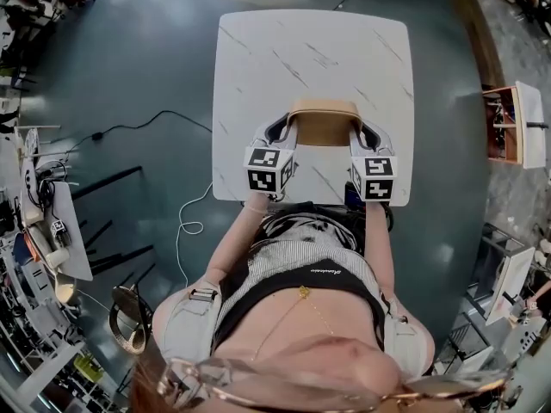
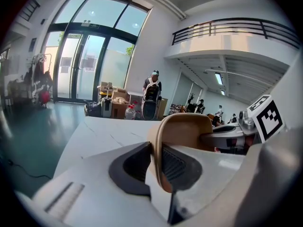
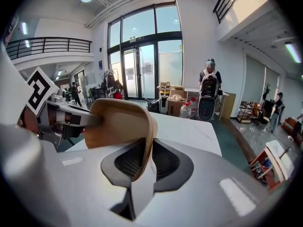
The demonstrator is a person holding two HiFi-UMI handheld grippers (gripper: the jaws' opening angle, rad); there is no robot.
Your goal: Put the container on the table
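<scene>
1. A square white table point(image 1: 258, 67) with faint grey veining stands on a glossy teal floor point(image 1: 129, 58). A dark cable point(image 1: 138, 128) trails across the floor to its left.
2. The hall is tall and bright, with a wall of glass doors point(image 2: 80, 65) and a railed balcony point(image 2: 227, 30) overhead. A person point(image 2: 151, 86) stands beyond the table's far end, beside stacked cardboard boxes point(image 2: 118, 105).
3. The container point(image 1: 324, 126) is tan and smooth, with rounded corners, thin walls and an open top.
4. It sits over the near half of the table, between the two grippers. Whether its base touches the tabletop I cannot tell.
5. The left gripper point(image 1: 288, 132) has its jaws nearly together, pinching the container's left wall, one ribbed pad inside and one outside.
6. The right gripper point(image 1: 360, 133) is clamped the same way on the opposite wall, its jaws parted only by the thin rim
</scene>
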